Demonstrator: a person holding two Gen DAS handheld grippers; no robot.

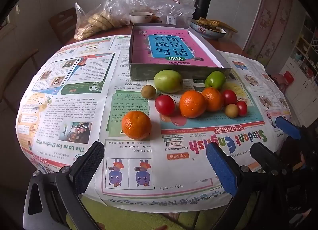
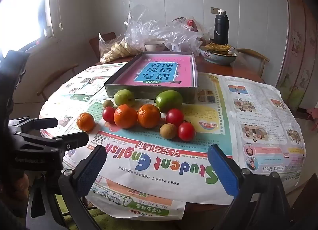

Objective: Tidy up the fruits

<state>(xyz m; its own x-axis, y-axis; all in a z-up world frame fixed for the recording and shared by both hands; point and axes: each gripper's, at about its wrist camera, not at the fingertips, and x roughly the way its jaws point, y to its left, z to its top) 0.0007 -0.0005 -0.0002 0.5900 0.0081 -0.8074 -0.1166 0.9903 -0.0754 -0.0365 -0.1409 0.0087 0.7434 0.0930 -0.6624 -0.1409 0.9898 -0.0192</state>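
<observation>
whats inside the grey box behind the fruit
The grey box holds a pink workbook with a blue title panel, lying flat and filling most of it. No fruit is in it. Whatever lies under the workbook is covered.

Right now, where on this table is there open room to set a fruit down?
Free: the newspaper left of the lone orange mandarin, and the near strip between the fruit and both open grippers. Crowded: the fruit cluster against the shallow grey box, and the table's far edge.
</observation>
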